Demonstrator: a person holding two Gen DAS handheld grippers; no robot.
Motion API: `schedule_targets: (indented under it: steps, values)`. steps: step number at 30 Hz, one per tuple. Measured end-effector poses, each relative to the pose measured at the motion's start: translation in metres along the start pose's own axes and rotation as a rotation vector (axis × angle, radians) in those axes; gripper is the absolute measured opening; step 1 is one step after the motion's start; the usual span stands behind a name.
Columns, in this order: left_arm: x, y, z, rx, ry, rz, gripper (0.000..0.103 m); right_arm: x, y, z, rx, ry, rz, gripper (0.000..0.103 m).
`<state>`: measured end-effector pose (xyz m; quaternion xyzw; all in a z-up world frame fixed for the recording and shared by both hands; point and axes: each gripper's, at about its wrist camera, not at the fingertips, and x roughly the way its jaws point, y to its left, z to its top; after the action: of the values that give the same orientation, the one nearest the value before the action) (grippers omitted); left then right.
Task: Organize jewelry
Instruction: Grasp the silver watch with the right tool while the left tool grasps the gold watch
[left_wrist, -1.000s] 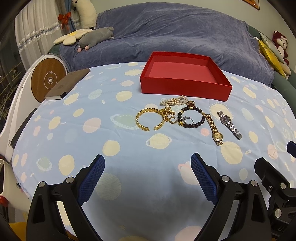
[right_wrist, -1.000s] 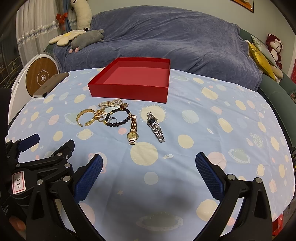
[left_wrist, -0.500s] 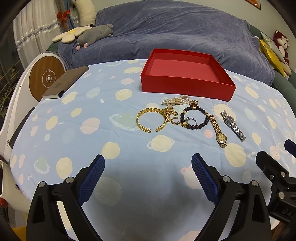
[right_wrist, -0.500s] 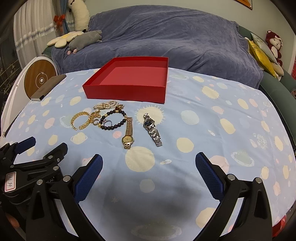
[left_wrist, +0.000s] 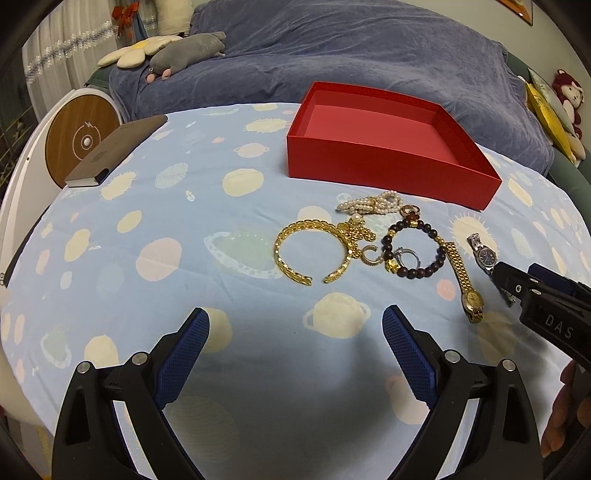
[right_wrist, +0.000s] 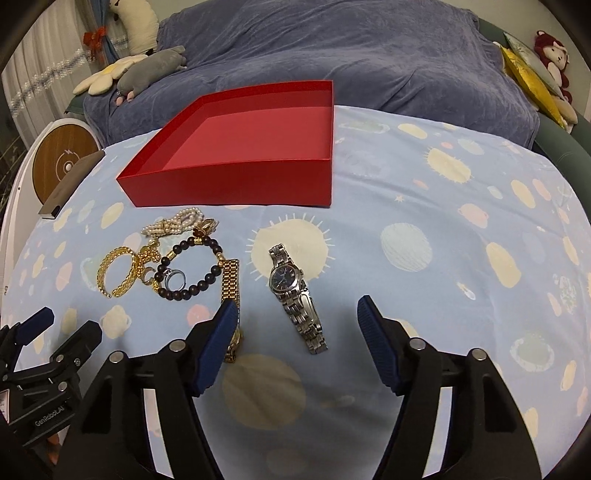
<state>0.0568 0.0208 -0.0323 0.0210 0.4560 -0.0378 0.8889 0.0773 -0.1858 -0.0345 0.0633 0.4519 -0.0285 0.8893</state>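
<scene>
A red open box (left_wrist: 384, 173) stands at the back of the spotted blue tablecloth. In front of it lie a pearl bracelet (left_wrist: 373, 203), a gold bangle (left_wrist: 295, 236), a dark bead bracelet (left_wrist: 424, 271) with a ring (left_wrist: 408, 254) inside it, a gold watch (left_wrist: 461, 277) and a silver watch (right_wrist: 295, 295). My right gripper (right_wrist: 297, 314) hangs low over the silver watch. Its jaws are closing with the strap between them, and the pads are clear of it. Its left finger hides the gold watch's (right_wrist: 231, 280) face. My left gripper (left_wrist: 295, 328) is open and holds nothing, short of the bangle.
A brown notebook (left_wrist: 114, 147) lies at the table's far left edge, beside a round wood-faced device (left_wrist: 83, 140). A blue-covered sofa (left_wrist: 369, 55) with plush toys runs behind the table. In the right wrist view the left gripper (right_wrist: 61, 328) sits at the lower left.
My right gripper has moved forward and down over the silver watch, and its jaws have narrowed. The left gripper has edged closer to the jewelry and stays open.
</scene>
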Motion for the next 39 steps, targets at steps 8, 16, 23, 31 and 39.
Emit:
schedule_targets:
  steps: [8, 16, 23, 31, 39]
  values:
    - [0.013, 0.018, 0.002, -0.019, 0.004, -0.016, 0.093, 0.018, -0.007, 0.002, -0.012, 0.03, -0.006, 0.048]
    - [0.011, 0.008, 0.002, 0.003, -0.003, -0.045, 0.093, 0.026, 0.003, 0.003, -0.075, 0.014, -0.023, 0.046]
    - [0.011, -0.002, 0.002, 0.018, 0.001, -0.068, 0.093, 0.024, 0.007, 0.003, -0.099, 0.012, -0.003, 0.023]
    - [0.002, -0.019, 0.003, 0.02, 0.003, -0.122, 0.093, 0.007, -0.004, 0.001, -0.055, 0.02, 0.026, 0.006]
    - [-0.002, -0.077, -0.004, 0.118, -0.003, -0.171, 0.089, -0.004, -0.023, -0.011, -0.035, 0.026, 0.021, 0.006]
